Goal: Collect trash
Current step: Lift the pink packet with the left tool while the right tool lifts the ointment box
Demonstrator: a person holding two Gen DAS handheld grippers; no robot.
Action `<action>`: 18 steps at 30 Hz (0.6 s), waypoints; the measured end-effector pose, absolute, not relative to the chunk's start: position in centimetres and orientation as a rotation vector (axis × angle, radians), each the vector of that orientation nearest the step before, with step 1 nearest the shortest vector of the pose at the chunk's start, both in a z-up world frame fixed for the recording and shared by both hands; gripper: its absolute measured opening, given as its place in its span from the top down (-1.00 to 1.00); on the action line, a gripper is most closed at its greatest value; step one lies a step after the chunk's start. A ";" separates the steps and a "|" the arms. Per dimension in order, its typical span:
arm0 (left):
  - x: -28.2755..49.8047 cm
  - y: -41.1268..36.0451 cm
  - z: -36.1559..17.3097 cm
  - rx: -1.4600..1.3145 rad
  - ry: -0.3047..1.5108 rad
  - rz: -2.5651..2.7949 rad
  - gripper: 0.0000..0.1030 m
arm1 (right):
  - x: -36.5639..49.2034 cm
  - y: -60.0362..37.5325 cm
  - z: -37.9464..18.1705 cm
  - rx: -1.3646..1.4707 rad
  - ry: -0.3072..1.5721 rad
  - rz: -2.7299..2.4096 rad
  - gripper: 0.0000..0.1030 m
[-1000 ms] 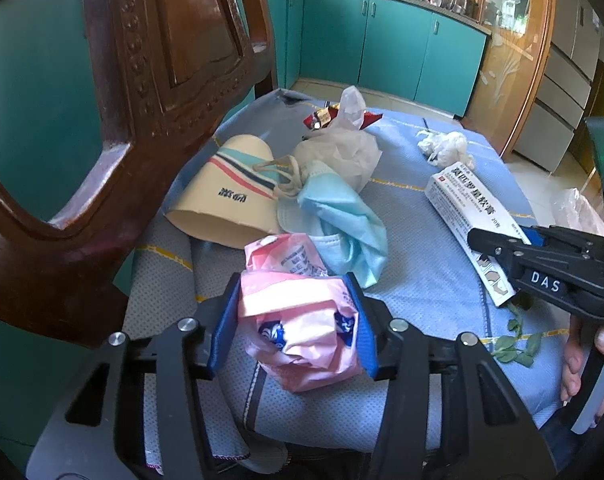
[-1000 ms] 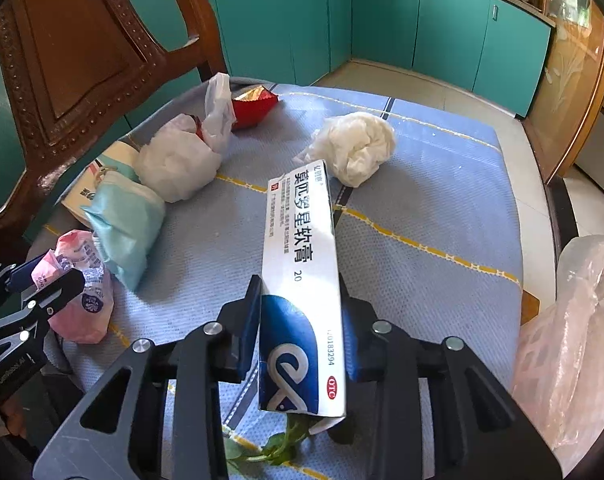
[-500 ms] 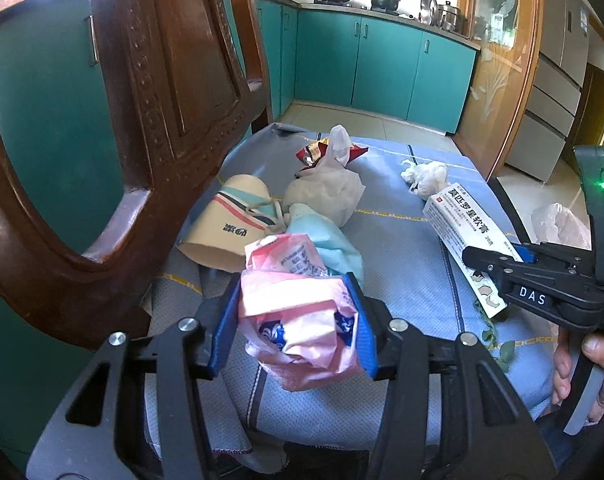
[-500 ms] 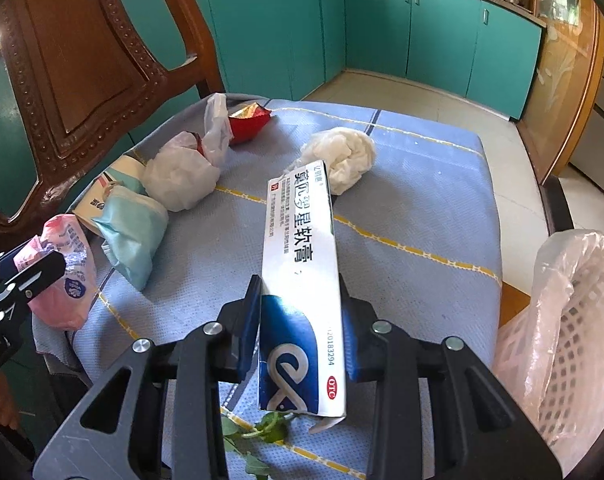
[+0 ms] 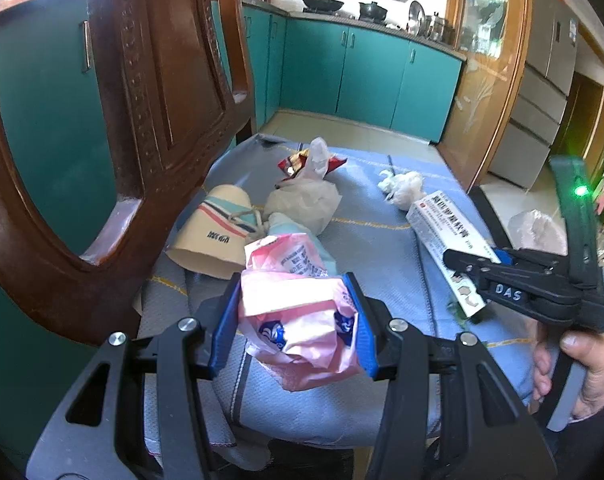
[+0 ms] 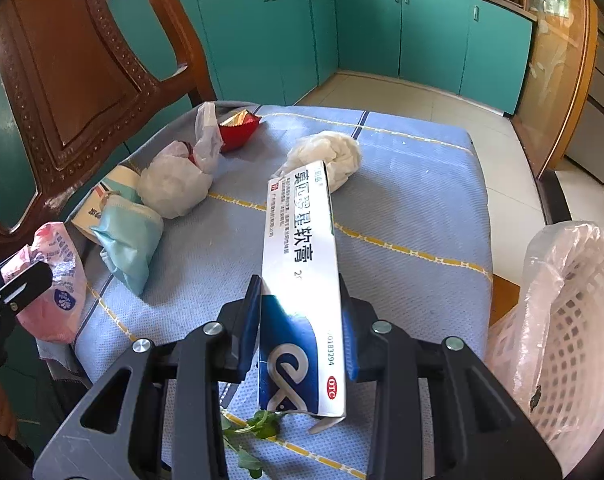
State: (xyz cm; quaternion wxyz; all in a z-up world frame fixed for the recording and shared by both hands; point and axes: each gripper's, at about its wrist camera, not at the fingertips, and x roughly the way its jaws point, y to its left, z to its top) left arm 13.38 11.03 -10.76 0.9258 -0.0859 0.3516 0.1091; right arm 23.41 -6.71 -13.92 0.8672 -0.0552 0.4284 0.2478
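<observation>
My left gripper (image 5: 294, 320) is shut on a pink tissue packet (image 5: 298, 320), held above the near edge of the blue seat cushion (image 5: 374, 240). My right gripper (image 6: 302, 332) is shut on a long white and blue ointment box (image 6: 300, 280), held above the cushion. On the cushion lie a paper cup (image 5: 214, 232), a light blue mask (image 6: 130, 236), a white plastic bag (image 6: 174, 184), a red wrapper (image 6: 238, 128), a crumpled white tissue (image 6: 330, 156) and green leaves (image 6: 254, 432). A white basket lined with clear plastic (image 6: 570, 320) stands at the right.
A carved wooden chair back (image 5: 134, 120) rises close on the left. Teal kitchen cabinets (image 5: 362, 76) line the far wall across a tiled floor. A wooden door frame (image 5: 490, 80) stands at the back right.
Both grippers have lifted and pulled back from the cushion with their loads. The basket has come further into the right wrist view.
</observation>
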 end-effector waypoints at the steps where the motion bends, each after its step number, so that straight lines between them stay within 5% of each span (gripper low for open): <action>1: 13.3 11.1 -10.6 -0.180 0.712 0.219 0.02 | 23.4 -6.8 -13.9 -0.113 0.896 0.518 0.32; 18: 13.1 10.0 -10.0 -0.172 0.674 0.200 0.02 | 23.1 -8.1 -13.1 -0.090 0.877 0.512 0.32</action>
